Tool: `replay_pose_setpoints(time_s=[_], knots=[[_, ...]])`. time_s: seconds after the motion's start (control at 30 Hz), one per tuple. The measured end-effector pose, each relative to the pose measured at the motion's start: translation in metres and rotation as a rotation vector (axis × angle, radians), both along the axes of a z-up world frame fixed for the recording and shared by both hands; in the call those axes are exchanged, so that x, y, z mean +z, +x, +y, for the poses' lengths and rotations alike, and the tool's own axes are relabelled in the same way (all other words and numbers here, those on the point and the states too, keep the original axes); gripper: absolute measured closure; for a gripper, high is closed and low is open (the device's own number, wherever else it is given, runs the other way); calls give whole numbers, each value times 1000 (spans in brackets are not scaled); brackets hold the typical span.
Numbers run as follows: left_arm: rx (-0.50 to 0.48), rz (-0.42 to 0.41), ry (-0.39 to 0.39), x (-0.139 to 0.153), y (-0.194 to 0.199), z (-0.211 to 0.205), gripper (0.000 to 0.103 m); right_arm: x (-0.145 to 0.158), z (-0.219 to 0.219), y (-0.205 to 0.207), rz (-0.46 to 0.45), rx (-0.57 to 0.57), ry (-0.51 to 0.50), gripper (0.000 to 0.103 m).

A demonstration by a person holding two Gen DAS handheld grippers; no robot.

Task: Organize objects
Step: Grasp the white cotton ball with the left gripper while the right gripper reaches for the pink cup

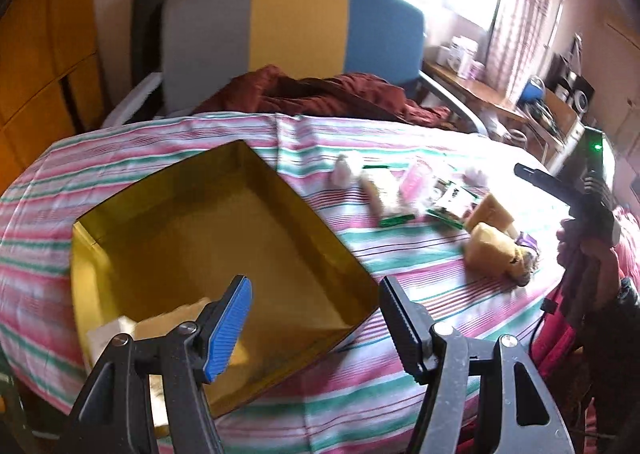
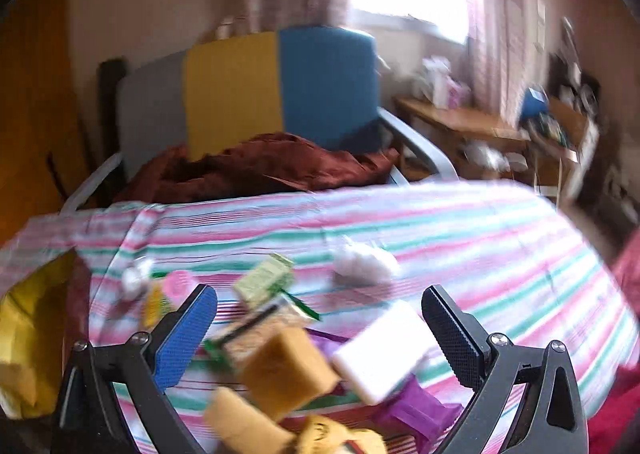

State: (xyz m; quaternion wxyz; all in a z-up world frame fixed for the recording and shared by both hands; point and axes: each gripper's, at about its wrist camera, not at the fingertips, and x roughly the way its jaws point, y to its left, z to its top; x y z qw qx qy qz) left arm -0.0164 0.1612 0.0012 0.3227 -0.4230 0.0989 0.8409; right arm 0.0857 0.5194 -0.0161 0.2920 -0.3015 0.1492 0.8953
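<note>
An open gold box (image 1: 224, 238) lies on the striped cloth at the left. My left gripper (image 1: 316, 328) hangs open over its near right corner, with nothing between the pads. A beige and white thing (image 1: 120, 330) lies in the box's near left corner. My right gripper (image 2: 320, 338) stands wide open above a heap of loose items. A brown sponge block (image 2: 284, 370) and a white block (image 2: 384, 354) lie below the gap, untouched by the pads. A yellow plush toy (image 2: 320, 434), a green packet (image 2: 264, 280) and a white fluffy ball (image 2: 364, 264) lie around them.
The striped cloth (image 1: 400, 262) covers a round-edged table. Behind it stands a grey, yellow and blue chair (image 1: 296, 29) with a dark red cloth (image 1: 320, 93) on its seat. A cluttered wooden desk (image 1: 500, 101) stands at the back right. A hand (image 1: 580, 246) is at the right edge.
</note>
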Motion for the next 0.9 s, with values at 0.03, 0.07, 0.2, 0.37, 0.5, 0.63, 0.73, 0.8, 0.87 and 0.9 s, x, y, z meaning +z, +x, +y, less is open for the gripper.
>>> replay_pose_setpoints(time_s=[0.03, 0.07, 0.2, 0.37, 0.5, 0.63, 0.73, 0.8, 0.87, 0.9], knots=[[-5, -6, -4, -1, -2, 7, 36, -5, 8, 1, -7, -17, -48, 0], [-9, -12, -11, -2, -5, 15, 36, -7, 14, 3, -6, -22, -85, 0], [-8, -33, -38, -3, -25, 47, 37, -5, 16, 7, 19, -18, -111, 0], [-36, -27, -61, -5, -51, 88, 46, 1, 5, 8, 35, 25, -86, 0], [-60, -48, -73, -14, -79, 123, 48, 3, -3, 3, 41, 64, -65, 0], [-54, -86, -98, -31, -107, 148, 49, 4, -7, 1, 49, 96, -65, 0], [-43, -136, -110, -48, -128, 162, 49, 3, -11, -1, 41, 125, -63, 0], [-36, -166, -120, -59, -141, 170, 49, 3, -13, -3, 37, 142, -59, 0], [-40, -176, -130, -68, -149, 176, 49, 2, -16, -5, 30, 156, -50, 0], [-32, -187, -134, -72, -154, 179, 49, 2, -17, -6, 28, 159, -48, 0]])
